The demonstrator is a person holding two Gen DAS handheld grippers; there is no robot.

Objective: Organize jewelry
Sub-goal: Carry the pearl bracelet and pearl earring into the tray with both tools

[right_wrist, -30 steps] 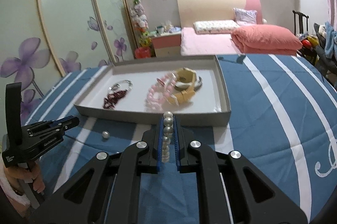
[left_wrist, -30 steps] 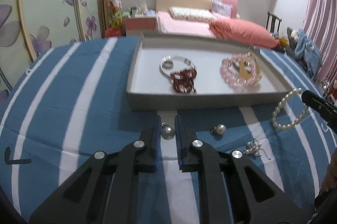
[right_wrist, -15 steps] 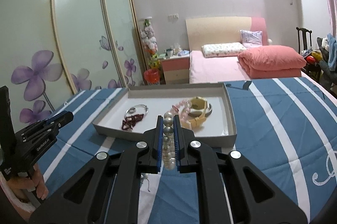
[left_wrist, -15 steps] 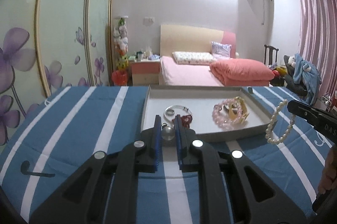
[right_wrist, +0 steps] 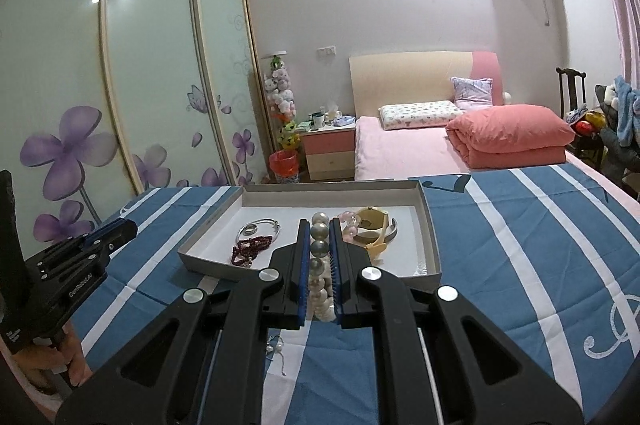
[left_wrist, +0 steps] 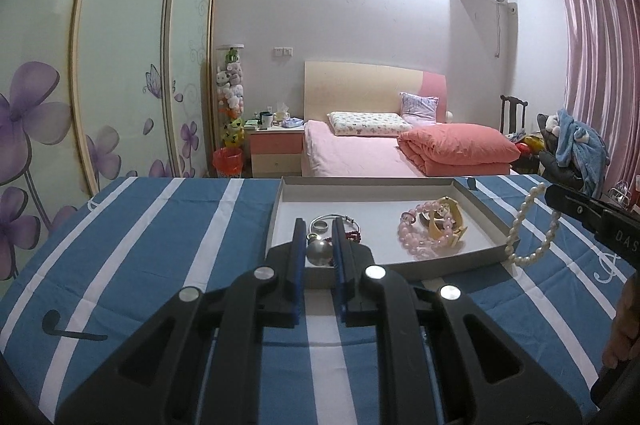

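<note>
My left gripper (left_wrist: pixel 316 239) is shut on a silver pearl earring (left_wrist: pixel 319 251) and holds it above the near edge of the grey tray (left_wrist: pixel 486 215). My right gripper (right_wrist: pixel 319 239) is shut on a white pearl bracelet (right_wrist: pixel 320 265), also lifted near the tray (right_wrist: pixel 430 225); the bracelet hangs as a loop in the left wrist view (left_wrist: pixel 528 229). In the tray lie a silver bangle (left_wrist: pixel 334 221), a dark red bead bracelet (right_wrist: pixel 250 249), a pink bead bracelet (left_wrist: pixel 420 237) and a gold watch (left_wrist: pixel 446 221).
The tray sits on a blue cloth with white stripes (left_wrist: pixel 160 225). A small pearl piece with a chain (right_wrist: pixel 276 349) lies on the cloth under my right gripper. A bed (left_wrist: pixel 360 153) and wardrobe doors (left_wrist: pixel 120 65) stand behind.
Both grippers have risen from the cloth with their pieces and moved toward the tray. The earring left the cloth in my left gripper.
</note>
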